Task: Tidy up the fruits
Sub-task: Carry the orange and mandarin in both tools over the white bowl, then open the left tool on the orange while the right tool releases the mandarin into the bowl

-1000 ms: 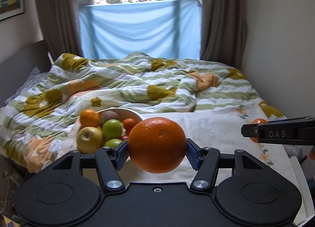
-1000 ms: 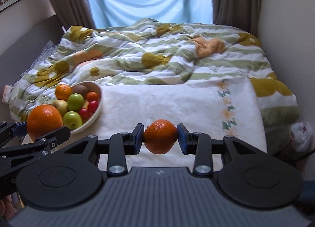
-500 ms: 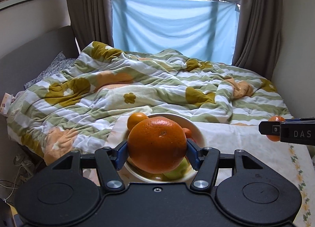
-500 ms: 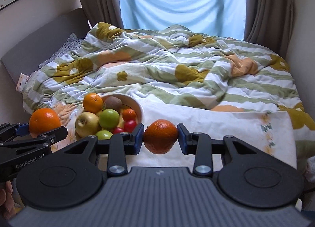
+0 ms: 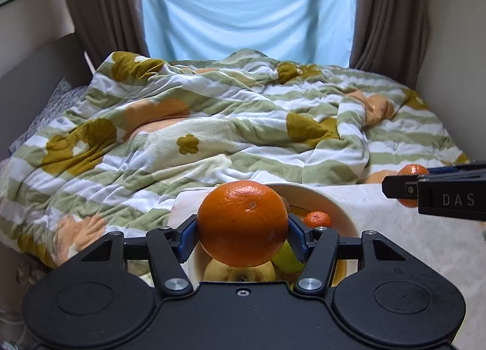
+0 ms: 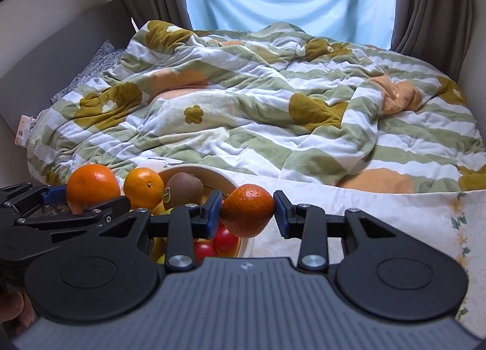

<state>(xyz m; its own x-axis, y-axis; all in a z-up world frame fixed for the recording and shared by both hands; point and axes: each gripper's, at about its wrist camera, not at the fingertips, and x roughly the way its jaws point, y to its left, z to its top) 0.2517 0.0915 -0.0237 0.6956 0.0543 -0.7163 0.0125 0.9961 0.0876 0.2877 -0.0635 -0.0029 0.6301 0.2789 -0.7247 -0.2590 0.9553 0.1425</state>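
My left gripper (image 5: 242,236) is shut on a large orange (image 5: 242,223) and holds it over the near part of the white fruit bowl (image 5: 322,198). A yellow apple (image 5: 240,272) and a small mandarin (image 5: 317,218) lie in the bowl below it. My right gripper (image 6: 247,210) is shut on a small mandarin (image 6: 247,209) just right of the bowl (image 6: 220,175). In the right wrist view the bowl holds an orange (image 6: 143,187), a kiwi (image 6: 184,188) and red fruits (image 6: 225,238); the left gripper with its orange (image 6: 92,186) is at the left.
The bowl stands on a white cloth (image 6: 379,222) at the foot of a bed. A rumpled green, white and orange flowered duvet (image 5: 227,125) covers the bed beyond. Curtains (image 5: 100,6) and a blue sheet over the window are at the back.
Both grippers have moved forward and closer to the bowl, each still holding its fruit. The left orange now hangs over the bowl; the right mandarin is beside its right rim.
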